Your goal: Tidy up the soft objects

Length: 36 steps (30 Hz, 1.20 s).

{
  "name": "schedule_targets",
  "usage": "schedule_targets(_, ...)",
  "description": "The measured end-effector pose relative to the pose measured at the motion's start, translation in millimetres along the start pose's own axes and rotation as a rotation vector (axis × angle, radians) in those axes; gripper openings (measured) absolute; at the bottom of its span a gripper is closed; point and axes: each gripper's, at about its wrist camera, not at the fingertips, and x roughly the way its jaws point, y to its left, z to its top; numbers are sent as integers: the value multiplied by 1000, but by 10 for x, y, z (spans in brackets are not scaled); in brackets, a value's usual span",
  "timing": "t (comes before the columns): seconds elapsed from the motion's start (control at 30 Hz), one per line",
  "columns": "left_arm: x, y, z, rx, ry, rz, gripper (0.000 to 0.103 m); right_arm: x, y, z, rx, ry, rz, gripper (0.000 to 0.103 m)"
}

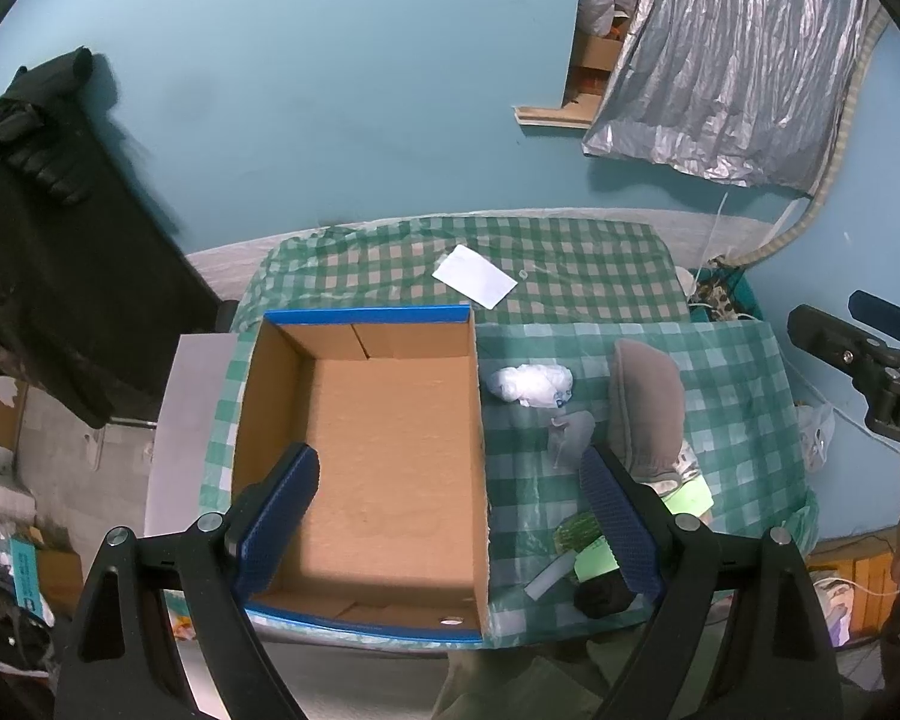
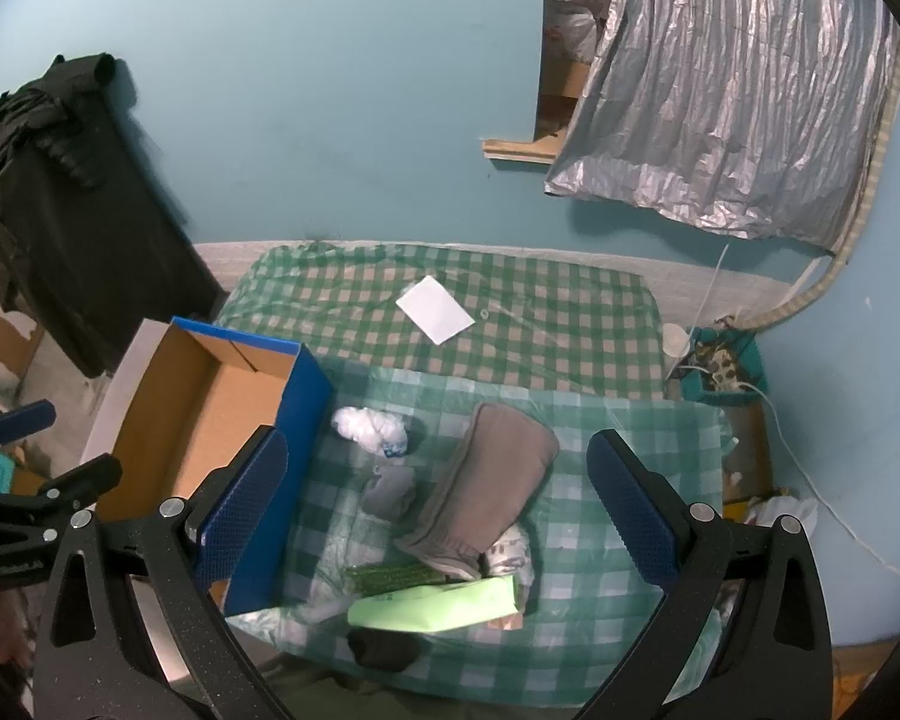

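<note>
A: What sat nearest the grippers?

B: The left gripper [image 1: 444, 516] hung over the box [image 1: 366, 450], jaws wide apart and holding nothing. The right gripper [image 2: 444, 516] hung over the soft pile, jaws equally spread and bare.

A: And the box?

B: It lay on the left side of the checked cloth [image 2: 600, 570], with blue walls outside, brown card inside, and no contents that I could see.

A: Where were the soft things?

B: On the cloth just right of the box. Nearest lay a black bundle [image 2: 384, 648] at the cloth's front edge, touching a lime packet [image 2: 438, 603]. A green knit piece [image 2: 390, 575] lay just behind the packet. A grey pillow [image 2: 486, 492] leaned across a patterned white cloth [image 2: 513, 552]. A small grey sock [image 2: 390, 492] lay just left of the pillow, and a white wad [image 2: 369, 429] sat behind it, near the box wall.

A: Farther back?

B: 1 white card [image 2: 435, 309] lay alone on the darker checked cloth. Beyond it stood the blue wall [image 2: 330, 120], with a black garment [image 2: 60, 198] hanging at left and a silver sheet [image 2: 732, 90] at right. A teal tray [image 2: 726, 372] of clutter sat beside the table's right corner.
</note>
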Motion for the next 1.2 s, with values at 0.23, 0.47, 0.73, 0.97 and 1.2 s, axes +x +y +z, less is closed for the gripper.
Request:
schedule_targets(0.23,1,2,10,-2,1,1,90,5,-6,14,1,1,1,101)
schedule_targets(0.47,17,-27,-5,0,2,1,90,7,-8,23,2,3,0,101)
schedule_targets(0.73,52,-44,-17,5,9,0,90,45,-4,-6,3,6,3,101)
schedule_targets(0.97,82,-47,-29,13,15,-3,90,49,-1,-38,2,11,2,101)
schedule_targets(1.2,77,-61,-8,18,17,2,90,77,-32,-42,11,20,9,101)
